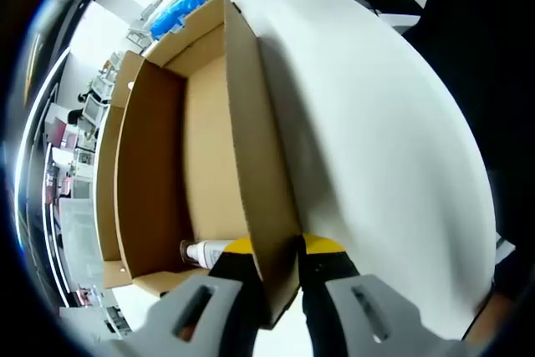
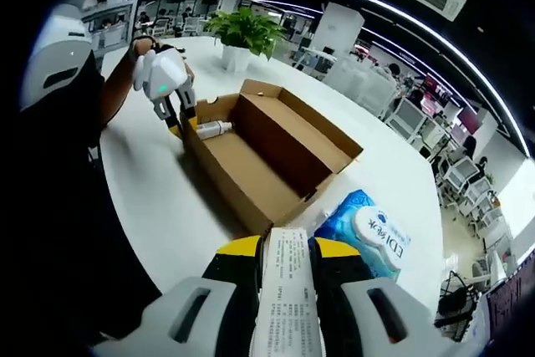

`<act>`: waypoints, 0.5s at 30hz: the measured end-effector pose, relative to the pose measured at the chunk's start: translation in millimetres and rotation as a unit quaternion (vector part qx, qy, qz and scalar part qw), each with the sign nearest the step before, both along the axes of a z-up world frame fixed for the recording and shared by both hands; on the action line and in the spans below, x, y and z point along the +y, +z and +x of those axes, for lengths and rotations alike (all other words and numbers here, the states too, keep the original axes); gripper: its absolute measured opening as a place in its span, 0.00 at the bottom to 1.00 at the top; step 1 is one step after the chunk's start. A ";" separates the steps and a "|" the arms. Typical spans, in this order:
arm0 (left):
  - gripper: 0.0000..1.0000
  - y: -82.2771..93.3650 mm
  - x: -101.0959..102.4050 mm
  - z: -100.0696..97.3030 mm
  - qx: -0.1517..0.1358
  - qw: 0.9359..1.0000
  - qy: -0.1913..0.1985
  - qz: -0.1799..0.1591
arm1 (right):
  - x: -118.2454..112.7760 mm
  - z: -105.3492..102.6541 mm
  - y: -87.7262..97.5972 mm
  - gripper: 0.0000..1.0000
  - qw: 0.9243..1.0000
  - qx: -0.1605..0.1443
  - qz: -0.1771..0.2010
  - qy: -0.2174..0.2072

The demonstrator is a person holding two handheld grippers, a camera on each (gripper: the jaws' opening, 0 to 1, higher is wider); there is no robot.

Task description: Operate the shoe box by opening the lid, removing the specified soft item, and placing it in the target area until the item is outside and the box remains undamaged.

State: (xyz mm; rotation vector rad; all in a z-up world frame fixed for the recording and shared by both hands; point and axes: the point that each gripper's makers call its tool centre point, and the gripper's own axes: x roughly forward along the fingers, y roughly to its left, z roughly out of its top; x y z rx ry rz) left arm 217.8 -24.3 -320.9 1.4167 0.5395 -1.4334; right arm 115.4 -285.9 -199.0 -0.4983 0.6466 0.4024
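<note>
- While we look along the left gripper view, our left gripper (image 1: 280,277) has its jaws pinching the long cardboard wall of the shoe box (image 1: 251,148), one jaw inside and one outside. A hard squeeze or a twist of the hand could crease or tear that wall, and the box must stay undamaged.
- Inside the box, near the same wall, a small white bottle (image 1: 201,252) lies on the floor just beside our inner jaw. A nudge from that jaw could roll it.
- The box sits on the white table (image 1: 376,123), open at the top.
- Turning to the right gripper view, our right gripper (image 2: 287,290) has its jaws closed on a white printed pack (image 2: 287,307), held outside the box. We judge this to be the soft item; a thin grip could let it slide out before it reaches the target area.
- A blue wipes pack (image 2: 368,236) lies just beside the box's near end. We could knock it while setting the item down.
- The left gripper (image 2: 167,81) shows at the far end of the box; pulling there could drag the box across the table.
</note>
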 end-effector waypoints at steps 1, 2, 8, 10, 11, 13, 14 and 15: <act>0.14 0.1 0.2 -0.3 -0.002 1.000 0.000 0.000 | -0.4 -3.2 -5.2 0.22 1.000 0.008 0.004 -0.002; 0.14 0.3 0.2 -0.6 -0.003 1.000 0.000 -0.001 | -1.4 -4.6 -7.9 0.22 1.000 0.010 0.004 -0.004; 0.14 0.8 0.4 -0.6 -0.002 1.000 0.001 0.000 | -7.7 -11.8 -28.9 0.22 0.999 0.024 0.020 -0.024; 0.14 0.9 0.5 -0.6 -0.001 1.000 0.001 -0.001 | -6.6 -11.6 -38.3 0.22 0.998 0.022 0.044 -0.032; 0.14 1.0 0.6 -0.6 -0.001 1.000 0.001 -0.001 | -7.6 -12.0 -42.9 0.22 0.998 0.026 0.048 -0.035; 0.14 0.6 -0.2 1.3 0.000 1.000 -0.001 -0.002 | -11.5 -12.6 -53.3 0.22 0.997 0.037 0.055 -0.046; 0.14 0.6 -0.3 0.7 0.001 1.000 -0.001 -0.002 | -14.2 -12.3 -59.2 0.22 0.996 0.044 0.057 -0.051; 0.14 0.5 -0.4 0.4 0.001 1.000 -0.001 -0.002 | -15.2 -12.0 -61.0 0.22 0.996 0.046 0.057 -0.053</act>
